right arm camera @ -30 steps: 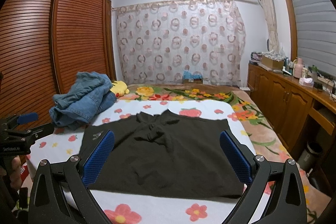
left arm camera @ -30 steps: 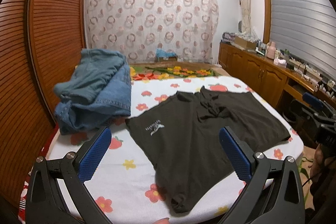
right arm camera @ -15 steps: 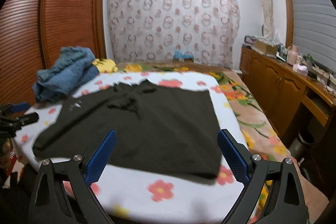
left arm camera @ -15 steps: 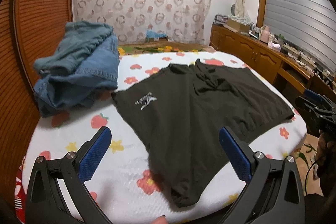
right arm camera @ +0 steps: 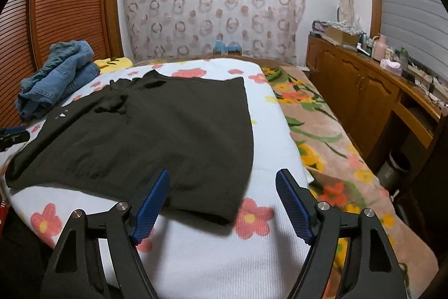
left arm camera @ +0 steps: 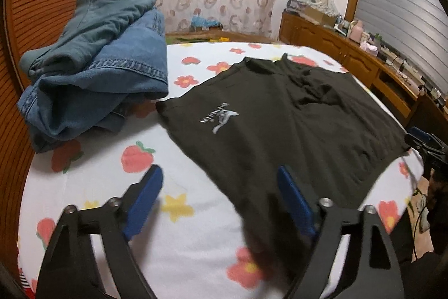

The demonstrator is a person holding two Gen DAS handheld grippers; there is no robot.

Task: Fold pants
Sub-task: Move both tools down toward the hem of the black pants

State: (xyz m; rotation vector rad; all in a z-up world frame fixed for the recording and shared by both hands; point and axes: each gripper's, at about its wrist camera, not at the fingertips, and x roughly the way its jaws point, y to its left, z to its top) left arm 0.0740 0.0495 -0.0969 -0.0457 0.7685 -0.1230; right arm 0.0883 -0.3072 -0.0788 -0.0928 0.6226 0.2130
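Black pants point(left arm camera: 280, 125) with a small white logo lie spread flat on the flowered bed sheet point(left arm camera: 98, 187); they also show in the right wrist view point(right arm camera: 156, 136). My left gripper point(left arm camera: 219, 187) is open and empty, low over the pants' near left corner. My right gripper point(right arm camera: 222, 187) is open and empty, just above the pants' near right corner. The right gripper also shows at the far right of the left wrist view point(left arm camera: 428, 147), and the left gripper at the left edge of the right wrist view point(right arm camera: 11, 135).
A pile of blue denim clothes point(left arm camera: 92, 60) sits at the bed's back left, against a wooden louvred wardrobe point(right arm camera: 67, 4). A flowered blanket point(right arm camera: 322, 131) lies along the bed's right side. A wooden cabinet point(right arm camera: 364, 91) with clutter lines the right wall.
Both grippers have moved down and closer to the pants' near corners. Their jaws have narrowed somewhat but remain open.
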